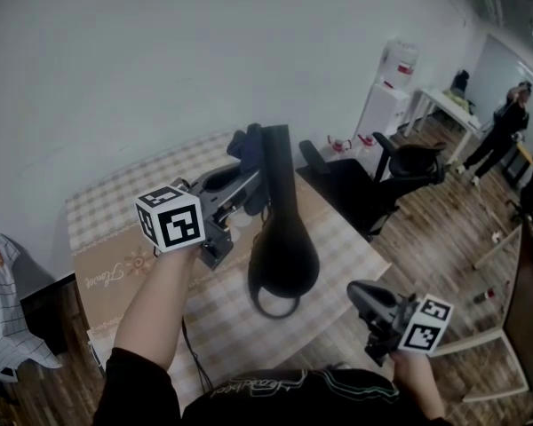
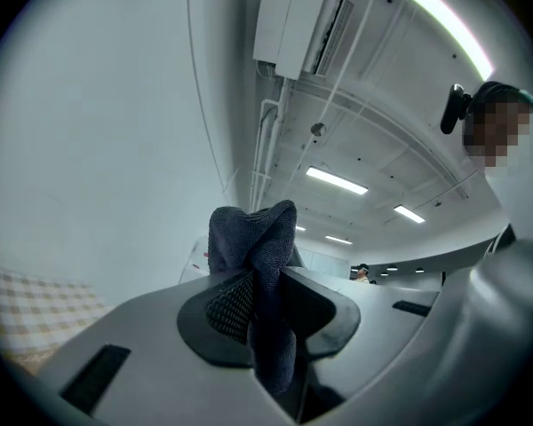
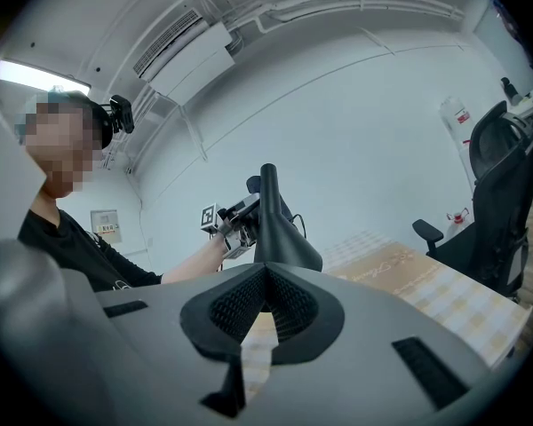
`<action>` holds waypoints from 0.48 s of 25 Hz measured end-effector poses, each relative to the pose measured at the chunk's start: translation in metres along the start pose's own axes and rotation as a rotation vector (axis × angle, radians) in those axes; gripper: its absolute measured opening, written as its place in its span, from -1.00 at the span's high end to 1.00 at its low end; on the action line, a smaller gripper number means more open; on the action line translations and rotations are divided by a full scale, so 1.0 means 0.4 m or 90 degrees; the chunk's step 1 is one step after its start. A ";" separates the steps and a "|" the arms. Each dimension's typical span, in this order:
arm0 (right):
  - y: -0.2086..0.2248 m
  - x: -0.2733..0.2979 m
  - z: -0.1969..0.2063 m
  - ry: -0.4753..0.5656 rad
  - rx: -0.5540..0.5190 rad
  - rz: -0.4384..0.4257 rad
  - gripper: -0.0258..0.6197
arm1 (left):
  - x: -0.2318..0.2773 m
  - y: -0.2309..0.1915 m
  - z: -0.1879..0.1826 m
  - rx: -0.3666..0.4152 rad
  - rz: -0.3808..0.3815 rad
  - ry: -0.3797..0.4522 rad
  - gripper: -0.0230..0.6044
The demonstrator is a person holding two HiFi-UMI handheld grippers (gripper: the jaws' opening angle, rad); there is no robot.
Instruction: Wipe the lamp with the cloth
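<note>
The tall black lamp (image 1: 284,247) with its slim stem and bulbous lower body stands around the middle of the checked-cloth table (image 1: 342,238). The left gripper (image 1: 251,187) has its 2 jaws clamped on the dark blue knitted cloth (image 2: 258,273), which lies against the top of the stem, apparently touching. The right gripper (image 1: 360,293) hangs off the table's near edge, jaws together on nothing. The wiping looks under way up high, with the wide body and bottom ring seemingly left.
</note>
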State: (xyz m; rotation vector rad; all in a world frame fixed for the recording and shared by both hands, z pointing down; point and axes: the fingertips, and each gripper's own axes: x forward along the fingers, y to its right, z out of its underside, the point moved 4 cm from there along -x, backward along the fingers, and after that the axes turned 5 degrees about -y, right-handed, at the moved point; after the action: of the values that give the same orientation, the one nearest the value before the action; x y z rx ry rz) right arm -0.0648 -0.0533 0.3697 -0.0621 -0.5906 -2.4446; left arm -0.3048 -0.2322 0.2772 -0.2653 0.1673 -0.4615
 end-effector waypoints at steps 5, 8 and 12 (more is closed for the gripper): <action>0.001 0.002 0.013 -0.003 0.006 0.004 0.89 | 0.000 0.013 0.021 0.004 0.030 -0.011 0.70; 0.001 0.003 0.020 -0.004 0.012 0.005 0.89 | -0.004 0.016 0.038 0.000 0.042 -0.017 0.70; 0.001 -0.002 0.030 -0.004 0.015 0.005 0.89 | -0.008 0.029 0.065 -0.003 0.058 -0.027 0.70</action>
State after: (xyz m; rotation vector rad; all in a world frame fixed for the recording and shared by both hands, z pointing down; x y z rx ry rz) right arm -0.0649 -0.0480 0.3806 -0.0613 -0.6209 -2.4306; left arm -0.2972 -0.2150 0.2990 -0.2703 0.1379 -0.3641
